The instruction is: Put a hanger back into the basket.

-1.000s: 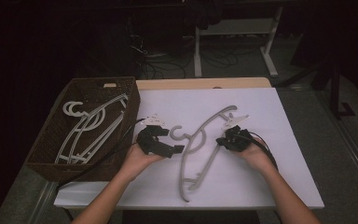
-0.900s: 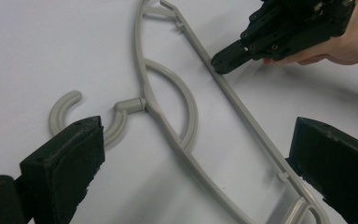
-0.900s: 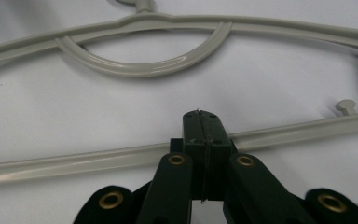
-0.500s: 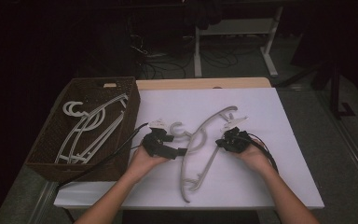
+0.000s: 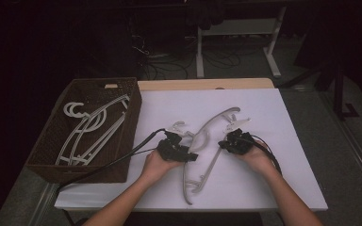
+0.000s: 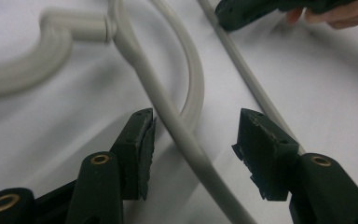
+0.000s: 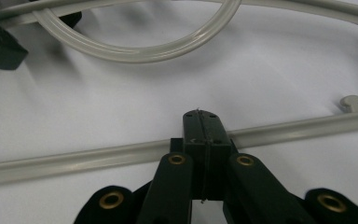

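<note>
A grey plastic hanger (image 5: 202,136) lies on the white table (image 5: 273,117), its hook (image 6: 23,70) pointing away to the left. My left gripper (image 5: 191,157) has come down over one curved arm (image 6: 168,109) of the hanger. Its jaws (image 6: 193,149) have just been closing and stand on either side of that arm with gaps left, so the pads are clear of it. My right gripper (image 5: 224,143) is shut, jaws (image 7: 203,126) pressed together with their tips resting on the hanger's straight bottom bar (image 7: 74,161). Nothing lies between those pads.
A brown wicker basket (image 5: 133,122) stands at the table's left with several more grey hangers (image 5: 92,127) inside. Black cables trail from both grippers. The table's wooden far edge (image 5: 207,84) and dark floor with desk legs lie beyond.
My left gripper has moved right and down onto the hanger arm, and its jaws have narrowed around it. The right gripper and the hanger have stayed put.
</note>
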The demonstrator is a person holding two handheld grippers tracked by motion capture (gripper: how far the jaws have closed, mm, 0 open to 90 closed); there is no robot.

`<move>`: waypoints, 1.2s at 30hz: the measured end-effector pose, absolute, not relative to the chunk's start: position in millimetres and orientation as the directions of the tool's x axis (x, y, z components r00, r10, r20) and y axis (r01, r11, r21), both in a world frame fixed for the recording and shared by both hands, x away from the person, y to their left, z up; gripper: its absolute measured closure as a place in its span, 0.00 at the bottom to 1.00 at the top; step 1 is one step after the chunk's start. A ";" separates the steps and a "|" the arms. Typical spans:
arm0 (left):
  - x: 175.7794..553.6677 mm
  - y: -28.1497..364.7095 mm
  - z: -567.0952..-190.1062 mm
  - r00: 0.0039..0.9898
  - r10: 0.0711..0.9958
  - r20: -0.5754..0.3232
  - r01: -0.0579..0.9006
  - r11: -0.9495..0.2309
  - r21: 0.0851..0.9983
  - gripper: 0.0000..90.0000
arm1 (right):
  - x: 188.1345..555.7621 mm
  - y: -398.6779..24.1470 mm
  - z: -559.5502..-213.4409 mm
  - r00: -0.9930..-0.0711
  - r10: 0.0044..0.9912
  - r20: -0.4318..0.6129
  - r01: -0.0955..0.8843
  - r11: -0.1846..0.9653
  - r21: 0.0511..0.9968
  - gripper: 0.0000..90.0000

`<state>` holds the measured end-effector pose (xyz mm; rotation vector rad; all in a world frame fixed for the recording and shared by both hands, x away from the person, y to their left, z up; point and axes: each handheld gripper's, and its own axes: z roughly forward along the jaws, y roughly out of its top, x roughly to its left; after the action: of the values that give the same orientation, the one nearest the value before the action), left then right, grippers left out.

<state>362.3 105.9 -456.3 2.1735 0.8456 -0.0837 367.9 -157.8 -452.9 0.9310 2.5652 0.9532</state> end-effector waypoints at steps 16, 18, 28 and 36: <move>358.6 104.4 -438.6 0.760 0.554 -0.340 0.610 -0.425 0.669 0.75 | 367.3 -158.3 -451.8 -0.771 0.637 -0.025 0.468 0.592 0.657 0.99; 358.1 105.4 -433.6 0.753 0.561 -0.343 0.611 -0.404 0.681 0.78 | 367.0 -158.7 -450.6 -0.771 0.637 -0.023 0.465 0.586 0.664 0.99; 350.5 111.4 -407.3 0.766 0.525 -0.372 0.588 -0.337 0.735 0.89 | 360.4 -164.1 -434.3 -0.783 0.622 0.002 0.422 0.530 0.736 0.93; 347.2 130.3 -365.8 0.774 0.536 -0.337 0.551 -0.310 0.775 0.89 | 348.6 -176.9 -416.4 -0.785 0.618 0.034 0.395 0.459 0.796 0.79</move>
<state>347.2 130.3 -365.8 1.9729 0.8184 -0.0199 348.6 -176.9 -416.4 0.8717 2.4504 1.2340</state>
